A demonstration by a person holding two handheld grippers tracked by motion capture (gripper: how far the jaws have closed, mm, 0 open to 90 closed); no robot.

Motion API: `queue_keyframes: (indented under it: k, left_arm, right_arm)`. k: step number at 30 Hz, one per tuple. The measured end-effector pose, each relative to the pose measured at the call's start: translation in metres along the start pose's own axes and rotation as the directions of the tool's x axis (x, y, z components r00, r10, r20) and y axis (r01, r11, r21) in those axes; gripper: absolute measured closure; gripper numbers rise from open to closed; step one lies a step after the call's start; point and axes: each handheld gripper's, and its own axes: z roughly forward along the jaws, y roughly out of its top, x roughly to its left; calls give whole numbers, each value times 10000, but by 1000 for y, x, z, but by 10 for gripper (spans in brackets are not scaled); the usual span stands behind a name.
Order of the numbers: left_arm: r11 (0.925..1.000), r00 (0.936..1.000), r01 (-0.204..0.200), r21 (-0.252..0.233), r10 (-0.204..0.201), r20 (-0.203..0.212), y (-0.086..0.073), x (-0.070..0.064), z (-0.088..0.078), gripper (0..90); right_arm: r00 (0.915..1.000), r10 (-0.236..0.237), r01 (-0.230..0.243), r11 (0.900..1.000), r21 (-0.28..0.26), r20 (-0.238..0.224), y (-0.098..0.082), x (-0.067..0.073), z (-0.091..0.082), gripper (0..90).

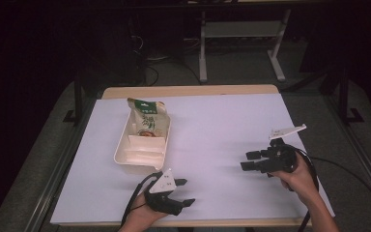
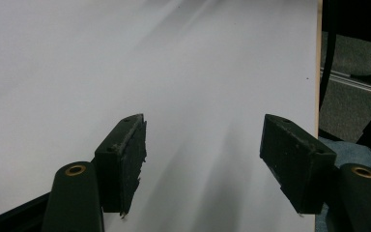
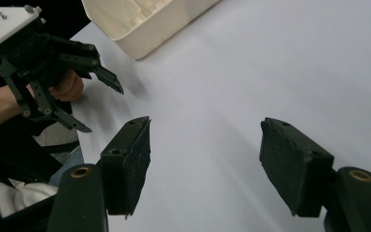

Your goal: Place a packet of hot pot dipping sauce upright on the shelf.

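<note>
High view: white-covered desk point(image 1: 222, 125) carries a cream plastic tray point(image 1: 142, 150) at left-centre, with a green-and-tan snack bag point(image 1: 148, 118) leaning in its far end. My left claw point(image 1: 179, 192) sits near the front edge just beside the tray, jaws apart, nothing between. My right claw point(image 1: 250, 160) hangs well to the right, jaws wide, empty. I judge this the approach step; next I must bring a claw to the bag and close on it.

Matt white sheet point(image 1: 222, 125) covering wooden tabletop point(image 1: 188, 90); smooth cream plastic tray point(image 1: 125, 159) holding a glossy printed packet point(image 1: 148, 118); matt black rough-edged jaw pads point(image 3: 130, 159).
</note>
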Motion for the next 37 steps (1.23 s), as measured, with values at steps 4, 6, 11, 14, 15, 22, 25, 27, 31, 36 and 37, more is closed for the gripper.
queue_keyframes:
  k: [4, 6, 11, 14, 15, 22, 25, 27, 31, 36, 37]
  left_arm:
    - [10000, 10000, 32, -32, -32, 0, 0, 0, 0, 326]
    - [10000, 10000, 41, -33, -41, 3, 0, 0, 0, 326]
    - [10000, 10000, 41, 13, -41, -88, 0, 0, 0, 326]
    - [9999, 9999, 127, 56, -126, -110, 0, 0, 1, 326]
    - [9999, 9998, 135, 42, -135, -118, 0, 0, 1, 326]
    - [9999, 9999, 97, 29, -96, -100, 0, 0, 1, 326]
    - [9998, 9997, 89, 184, -85, -222, 0, -1, 2, 326]
    - [9998, 9997, 87, 202, -83, -220, 0, -2, 3, 325]
    - [9997, 9998, 141, 196, -138, -167, 0, -2, 4, 322]
    - [9997, 9998, 144, 182, -142, -138, 0, -1, 3, 315]
    - [9997, 9998, 152, 167, -150, -161, 0, -1, 3, 311]
  right_arm:
    - [9999, 110, -110, 9999, 11, -51, -9, -1, 0, 348]
    - [9999, 147, -147, 9999, 8, -82, -12, -1, 0, 348]
    - [9998, 120, -121, 9999, -77, -135, -21, 2, -4, 348]
    - [9998, 135, -137, 9998, -110, -160, -24, 3, -4, 348]
    - [9998, 123, -126, 9998, -136, -183, -26, 4, -5, 349]
    - [9991, 203, -211, 9995, -228, -363, -41, 7, -3, 350]
    - [9987, 116, -128, 9996, -240, -487, -46, 9, -1, 347]
    - [9987, 34, -51, 9994, -329, -506, -48, 12, -1, 346]
    - [9988, -22, 1, 9991, -419, -485, -54, 16, -1, 346]
    - [9991, 132, -162, 9968, -778, -392, -62, 16, -3, 348]
    - [9991, 241, -269, 9965, -795, -363, -64, 15, -1, 345]
